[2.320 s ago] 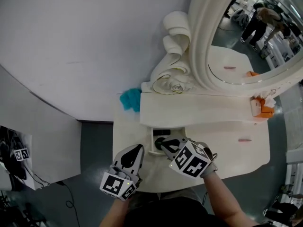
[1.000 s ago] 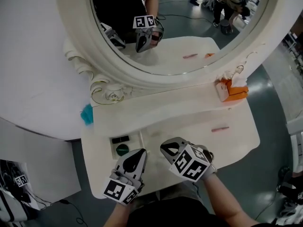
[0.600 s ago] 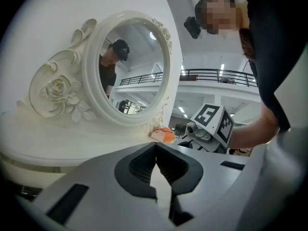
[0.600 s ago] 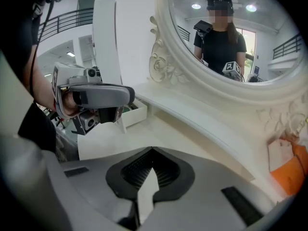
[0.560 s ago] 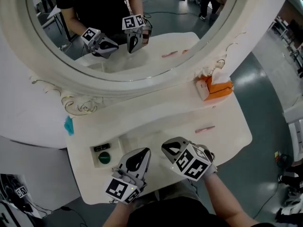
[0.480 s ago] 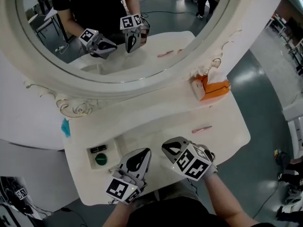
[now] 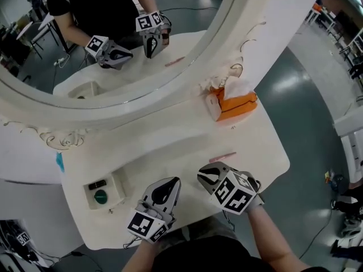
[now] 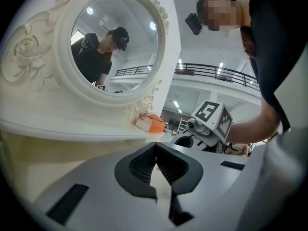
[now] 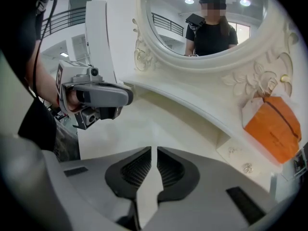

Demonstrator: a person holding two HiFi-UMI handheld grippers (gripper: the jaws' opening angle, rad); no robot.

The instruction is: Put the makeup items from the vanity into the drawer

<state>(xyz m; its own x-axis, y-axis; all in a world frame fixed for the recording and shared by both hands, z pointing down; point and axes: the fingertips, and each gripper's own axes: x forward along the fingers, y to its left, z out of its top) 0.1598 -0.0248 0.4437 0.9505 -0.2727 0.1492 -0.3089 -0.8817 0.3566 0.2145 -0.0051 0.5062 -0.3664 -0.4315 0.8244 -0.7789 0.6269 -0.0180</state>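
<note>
Both grippers sit side by side over the front edge of the desk [image 7: 170,146], tips pointing toward the mirror [image 7: 187,78].
Left gripper [image 7: 169,182] - jaws pressed together, nothing between them.
Right gripper [image 7: 203,173] - jaws closed to a hairline slit, also empty.
Slim pink makeup stick [image 7: 222,157] lies flat on the desk's right half, toward the front edge. It is just past the right gripper's tip and not touching it.
The open drawer [image 7: 120,187] is a small recess near the desk's front left corner. It holds a round green item [image 7: 101,196] and a black item [image 7: 97,184] behind it.
Orange tissue box [image 7: 235,105] at the back right, against the mirror frame.
Small teal thing [image 7: 59,161] at the desk's back left edge - can't tell what it is.
Mirror reflects both grippers and the person's dark sleeves.
</note>
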